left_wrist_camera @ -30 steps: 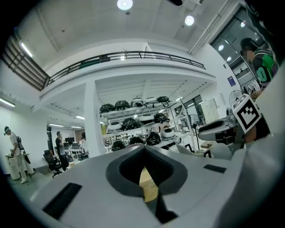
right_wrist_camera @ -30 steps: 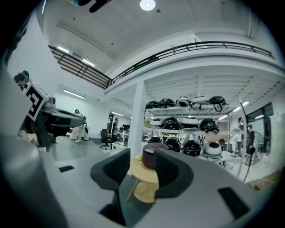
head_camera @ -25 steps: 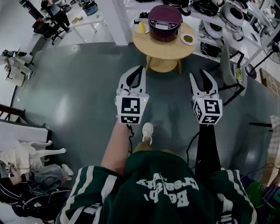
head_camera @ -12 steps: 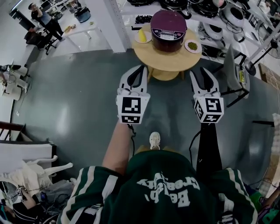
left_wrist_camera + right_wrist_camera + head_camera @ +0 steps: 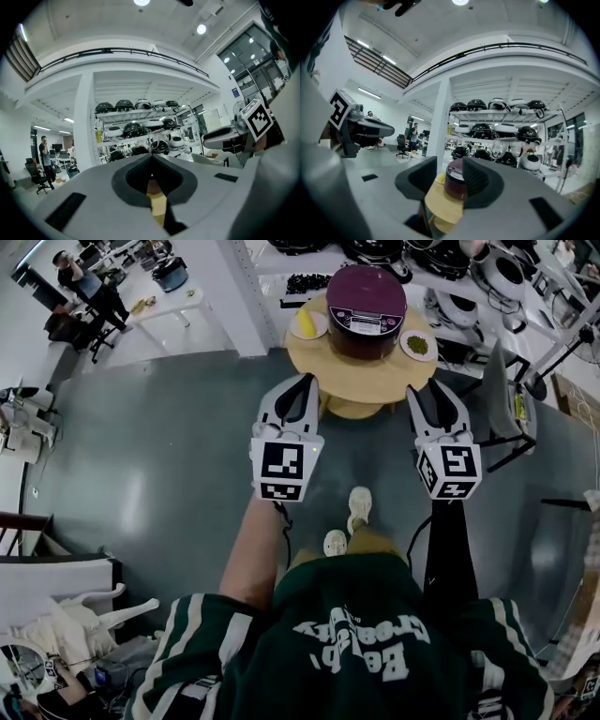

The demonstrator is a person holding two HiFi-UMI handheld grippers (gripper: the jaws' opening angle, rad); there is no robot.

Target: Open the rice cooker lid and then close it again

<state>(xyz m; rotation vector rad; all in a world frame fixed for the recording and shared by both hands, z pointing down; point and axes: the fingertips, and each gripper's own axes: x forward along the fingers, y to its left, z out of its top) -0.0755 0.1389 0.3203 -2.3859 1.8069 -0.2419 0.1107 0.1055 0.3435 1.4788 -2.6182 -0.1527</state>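
The rice cooker is sitting lid-down on the round tabletop. Well short of the rice cooker, the left hand-held gripper is hovering with jaws together and the right hand-held gripper with jaws slightly parted, both empty.

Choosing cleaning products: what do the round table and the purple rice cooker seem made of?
Round light-tan table: probably wood or veneer, matt; even pale-brown top, no glare. Dark purple rice cooker: likely moulded plastic, glossy; faint sheen on its lid.

Large lab hall: shelves of rice cookers, mezzanine railing, office desks.
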